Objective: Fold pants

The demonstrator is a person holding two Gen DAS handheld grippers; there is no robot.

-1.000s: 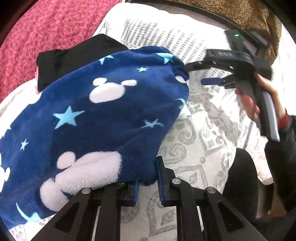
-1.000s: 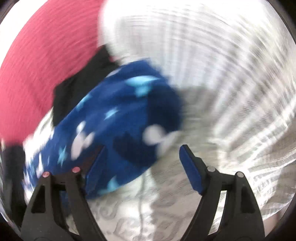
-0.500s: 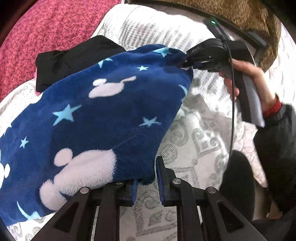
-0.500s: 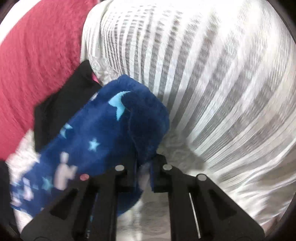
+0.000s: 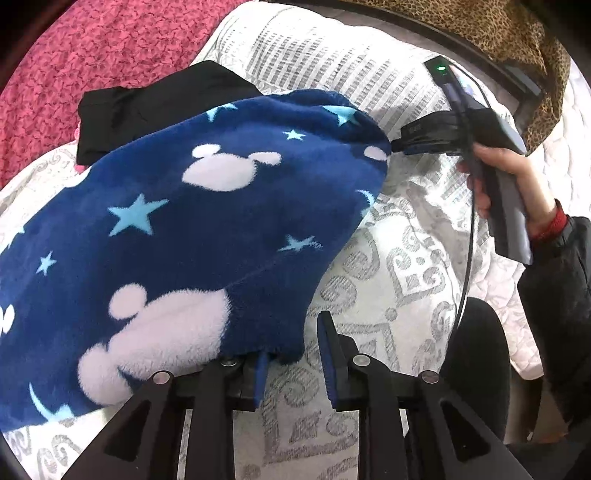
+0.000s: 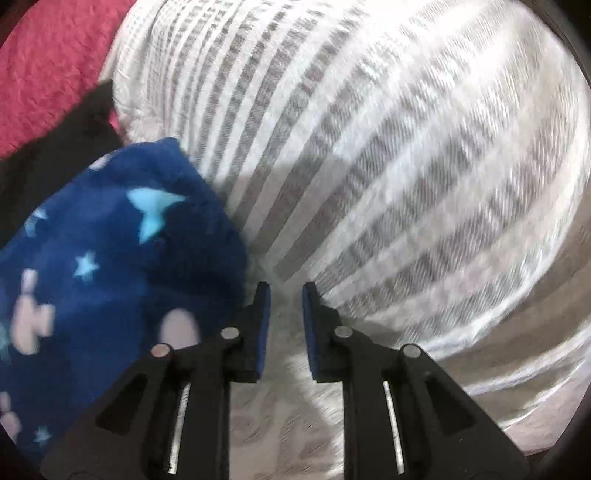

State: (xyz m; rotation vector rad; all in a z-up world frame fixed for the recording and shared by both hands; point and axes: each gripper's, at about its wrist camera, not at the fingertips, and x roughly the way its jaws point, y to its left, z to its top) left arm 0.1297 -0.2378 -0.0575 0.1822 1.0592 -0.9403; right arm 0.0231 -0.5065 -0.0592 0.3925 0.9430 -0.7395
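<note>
Left wrist view: my left tongs (image 5: 295,354) are opening, pants (image 5: 177,236) hem still between them; my right tongs (image 6: 286,317) are opening empty, pants just left.

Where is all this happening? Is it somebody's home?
Most likely a bedroom at home. The blue fleece pants lie on a white quilted bedspread with grey patterns, beside a pink knitted blanket and a leopard-print cloth. It all looks like a made bed.
</note>
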